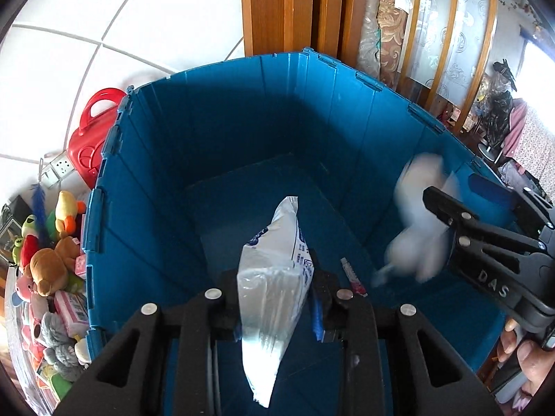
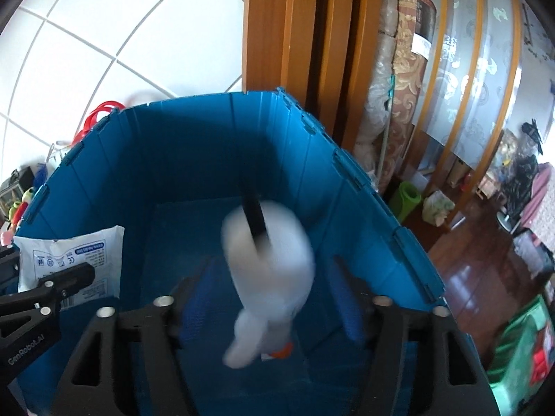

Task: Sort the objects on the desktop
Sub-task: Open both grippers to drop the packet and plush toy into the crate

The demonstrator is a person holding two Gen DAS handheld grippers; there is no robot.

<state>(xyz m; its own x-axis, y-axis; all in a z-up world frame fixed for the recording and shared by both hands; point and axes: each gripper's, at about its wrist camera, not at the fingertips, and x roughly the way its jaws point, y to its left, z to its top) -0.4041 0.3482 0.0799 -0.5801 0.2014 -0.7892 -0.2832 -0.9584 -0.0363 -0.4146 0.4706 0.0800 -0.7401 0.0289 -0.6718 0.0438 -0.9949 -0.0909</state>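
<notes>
A deep blue crate [image 1: 208, 69] [image 2: 190, 100] fills both views, and both grippers hang over it. My left gripper [image 1: 275, 294] is shut on a white plastic packet [image 1: 274, 270] with blue print, which stands upright between the pads. In the right wrist view that packet [image 2: 69, 253] and left gripper [image 2: 45, 267] sit at the left edge. My right gripper [image 2: 272, 298] [image 1: 478, 197] is open; a blurred white plush toy [image 2: 270, 277] [image 1: 416, 228] with an orange part is loose between its fingers, touching neither pad. A small red and white tube [image 1: 352, 275] lies on the crate floor.
A heap of plush toys [image 1: 48, 263] and a red plastic case [image 1: 90, 131] lie left of the crate. A wooden door frame [image 2: 277, 34] and rolled carpets [image 2: 402, 86] stand behind it. A green basket [image 2: 520, 339] sits lower right. A hand [image 1: 527, 357] holds the right gripper.
</notes>
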